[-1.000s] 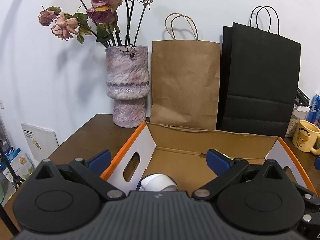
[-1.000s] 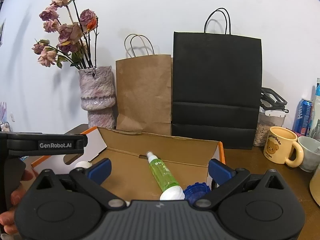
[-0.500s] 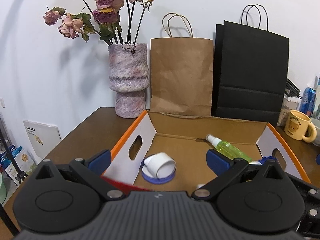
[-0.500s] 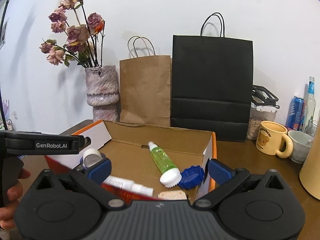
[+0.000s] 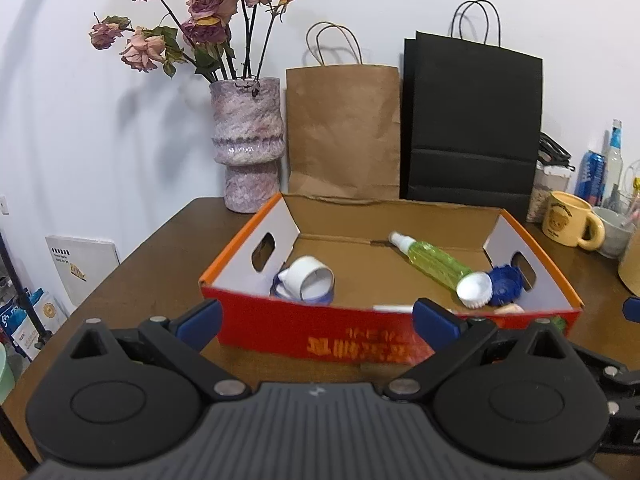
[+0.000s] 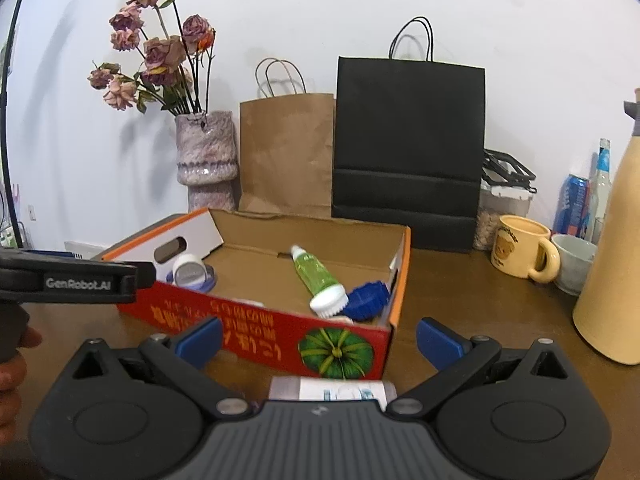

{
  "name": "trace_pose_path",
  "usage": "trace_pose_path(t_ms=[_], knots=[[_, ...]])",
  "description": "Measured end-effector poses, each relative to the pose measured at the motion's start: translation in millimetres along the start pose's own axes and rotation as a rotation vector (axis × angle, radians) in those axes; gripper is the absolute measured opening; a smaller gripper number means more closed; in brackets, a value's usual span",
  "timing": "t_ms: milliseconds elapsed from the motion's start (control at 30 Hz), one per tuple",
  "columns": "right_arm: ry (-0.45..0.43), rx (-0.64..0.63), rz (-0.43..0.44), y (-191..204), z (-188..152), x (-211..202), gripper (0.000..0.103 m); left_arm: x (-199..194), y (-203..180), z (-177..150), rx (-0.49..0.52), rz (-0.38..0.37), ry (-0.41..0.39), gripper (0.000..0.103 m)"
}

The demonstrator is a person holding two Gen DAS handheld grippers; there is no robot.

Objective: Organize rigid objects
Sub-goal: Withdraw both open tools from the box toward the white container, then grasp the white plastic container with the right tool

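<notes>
A red and orange cardboard box (image 5: 360, 340) (image 6: 260, 332) sits on the brown table. Inside lie a green spray bottle (image 5: 436, 264) (image 6: 316, 276) with a white cap, a blue ridged lid (image 5: 504, 284) (image 6: 368, 294), and a white roll on a purple ring (image 5: 308, 280) (image 6: 190, 272). My left gripper (image 5: 318, 316) is open in front of the box's near wall, nothing between its fingers. My right gripper (image 6: 318, 336) is open near the box's front right corner. A small white and grey item (image 6: 332, 390) lies on the table just below it, between the fingers' bases.
A vase of dried roses (image 5: 246, 144), a brown paper bag (image 5: 344, 132) and a black bag (image 5: 472, 124) stand behind the box. A yellow mug (image 6: 520, 252), a grey cup (image 6: 576, 258), cans and a tall tan bottle (image 6: 616, 256) crowd the right. A hand (image 6: 12, 360) holds the left gripper.
Both grippers have pulled back and up from over the box, so its near red wall and the table in front now show. The box's contents have not moved.
</notes>
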State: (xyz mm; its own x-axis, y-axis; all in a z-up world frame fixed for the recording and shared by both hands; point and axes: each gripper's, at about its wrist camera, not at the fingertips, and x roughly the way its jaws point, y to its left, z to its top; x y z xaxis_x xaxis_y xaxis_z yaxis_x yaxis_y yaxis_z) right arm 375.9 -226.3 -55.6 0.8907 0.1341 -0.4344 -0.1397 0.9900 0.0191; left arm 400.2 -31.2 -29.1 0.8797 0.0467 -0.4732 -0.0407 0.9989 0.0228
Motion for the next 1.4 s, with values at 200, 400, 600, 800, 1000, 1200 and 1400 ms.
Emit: trace_pose_path(t_ms=[200, 400, 600, 800, 1000, 1200, 1400], knots=[[0.024, -0.003, -0.003, -2, -12, -12, 0.103, -12, -2, -16, 0.013, -0.01, 0.023, 0.103], [0.052, -0.011, -0.006, -4, -26, -21, 0.103, -20, -2, -33, 0.018, -0.017, 0.05, 0.103], [0.073, -0.021, -0.013, -5, -35, -28, 0.103, -23, 1, -44, 0.018, -0.018, 0.078, 0.103], [0.089, -0.009, -0.014, -8, -39, -25, 0.103, -23, 4, -46, -0.005, -0.016, 0.078, 0.103], [0.117, 0.011, -0.014, -10, -40, -12, 0.103, -20, 9, -48, -0.028, -0.009, 0.088, 0.103], [0.132, 0.033, -0.042, -13, -39, 3, 0.103, -19, 10, -48, -0.032, -0.007, 0.087, 0.103], [0.148, 0.053, -0.051, -16, -39, 14, 0.103, -19, 11, -49, -0.041, -0.005, 0.085, 0.103]])
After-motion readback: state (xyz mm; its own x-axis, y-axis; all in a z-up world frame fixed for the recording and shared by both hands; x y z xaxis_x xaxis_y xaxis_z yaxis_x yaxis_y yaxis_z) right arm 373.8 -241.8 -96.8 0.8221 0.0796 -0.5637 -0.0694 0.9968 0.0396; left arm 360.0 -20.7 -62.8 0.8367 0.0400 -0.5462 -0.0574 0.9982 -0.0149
